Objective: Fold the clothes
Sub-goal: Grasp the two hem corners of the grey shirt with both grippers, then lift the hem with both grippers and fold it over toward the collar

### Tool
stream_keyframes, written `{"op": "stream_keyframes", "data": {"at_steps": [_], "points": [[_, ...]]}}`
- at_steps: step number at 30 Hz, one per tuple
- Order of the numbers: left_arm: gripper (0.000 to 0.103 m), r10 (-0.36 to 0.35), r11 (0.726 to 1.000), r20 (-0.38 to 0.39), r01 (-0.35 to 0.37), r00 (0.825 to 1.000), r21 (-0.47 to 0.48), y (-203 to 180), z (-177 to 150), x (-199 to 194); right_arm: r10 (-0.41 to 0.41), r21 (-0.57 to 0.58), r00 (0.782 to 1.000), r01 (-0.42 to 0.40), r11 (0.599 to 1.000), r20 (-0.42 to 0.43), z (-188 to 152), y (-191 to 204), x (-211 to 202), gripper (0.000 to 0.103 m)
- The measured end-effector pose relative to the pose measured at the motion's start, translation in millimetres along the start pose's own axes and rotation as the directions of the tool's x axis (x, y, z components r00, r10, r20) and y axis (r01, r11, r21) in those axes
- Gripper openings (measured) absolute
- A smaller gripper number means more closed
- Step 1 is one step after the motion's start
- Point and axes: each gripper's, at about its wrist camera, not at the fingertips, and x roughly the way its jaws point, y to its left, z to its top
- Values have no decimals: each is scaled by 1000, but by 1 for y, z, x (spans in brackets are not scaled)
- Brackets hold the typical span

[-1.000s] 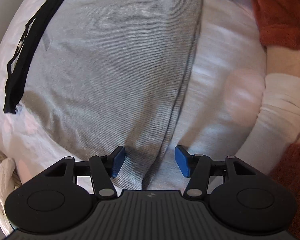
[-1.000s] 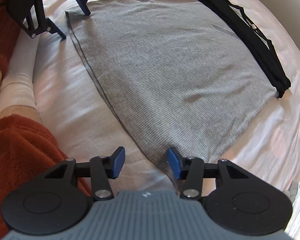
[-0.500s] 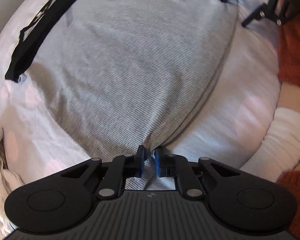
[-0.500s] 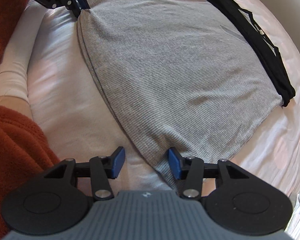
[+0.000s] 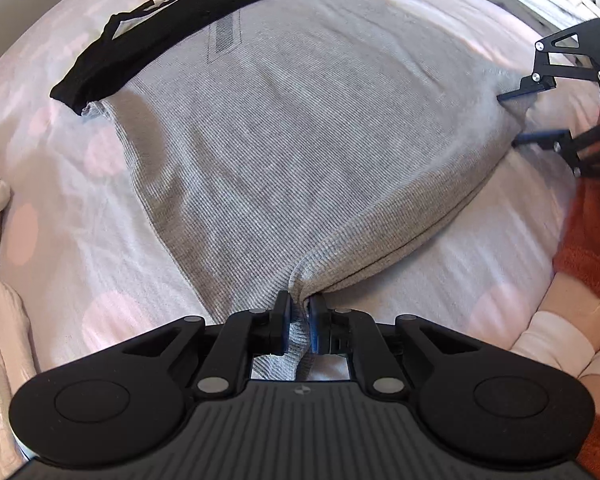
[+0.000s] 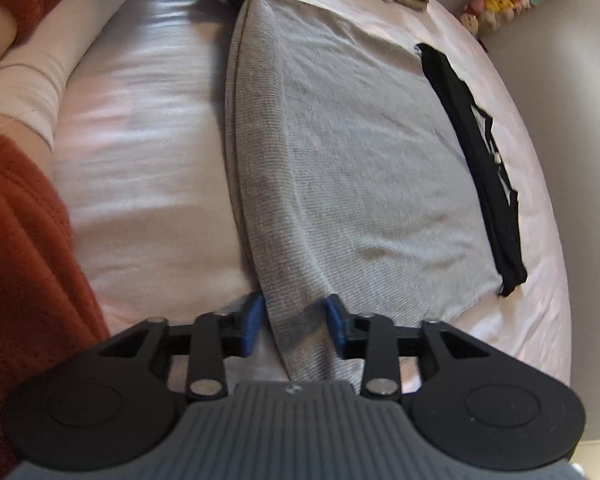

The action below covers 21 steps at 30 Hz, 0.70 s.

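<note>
Black linkage arms on the left gripper (image 5: 299, 322), joined by round silver pivot screws, ending in blue fingertip pads (image 5: 315, 326) and set on two round black discs beside a ribbed grey housing with a small round emblem. Same build on the right gripper (image 6: 295, 322). Rust-orange fleecy garment (image 6: 24, 248) and a white sock (image 6: 28, 92) worn.
</note>
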Motion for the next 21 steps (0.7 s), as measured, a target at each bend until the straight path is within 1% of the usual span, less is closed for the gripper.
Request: {"op": "stream_keyframes", "data": {"at_steps": [1, 2, 3, 4, 8, 10, 11, 13, 14, 15, 17, 19, 21], "points": [[8, -3, 1000, 3, 3, 1000, -3, 0, 0, -1, -15, -2, 1000, 15, 1000, -7, 0, -1, 3, 44], [8, -7, 1000, 4, 7, 1000, -8, 1, 0, 0, -29, -4, 999, 29, 1000, -15, 1, -1, 5, 51], [8, -12, 1000, 4, 12, 1000, -13, 2, 0, 0, -45, -5, 999, 44, 999, -23, 1, -2, 8, 52], [8, -14, 1000, 4, 14, 1000, -20, 3, 0, 0, -62, -3, 998, 62, 998, -33, 0, -3, 9, 51], [8, 4, 999, -1, -4, 1000, -33, 6, -2, 2, -134, 6, 988, 135, 991, -79, -4, -6, 16, 51], [8, 20, 1000, -7, -20, 1000, -23, 5, -1, 3, -148, 14, 982, 150, 989, -114, -7, -9, 19, 50], [8, 31, 999, -13, -31, 999, -6, 2, -1, 5, -150, 18, 980, 154, 988, -130, -8, -11, 22, 50], [8, 61, 997, -28, -60, 998, 48, -6, -2, 8, -144, 15, 979, 148, 989, -144, -9, -11, 24, 43], [9, 77, 994, -35, -74, 996, 75, -10, -2, 10, -137, 10, 980, 140, 990, -143, -9, -10, 24, 34], [12, 92, 991, -41, -88, 995, 103, -14, -2, 12, -131, 6, 981, 133, 991, -143, -9, -9, 25, 28], [14, 124, 981, -52, -115, 991, 157, -23, -3, 15, -131, 16, 981, 135, 991, -145, -10, -10, 27, 27], [20, 156, 967, -62, -140, 986, 211, -31, -3, 19, -135, 25, 980, 140, 990, -149, -10, -12, 29, 26], [31, 187, 948, -70, -161, 980, 274, -41, -5, 23, -135, 17, 980, 139, 990, -144, -10, -12, 30, 27]]}}
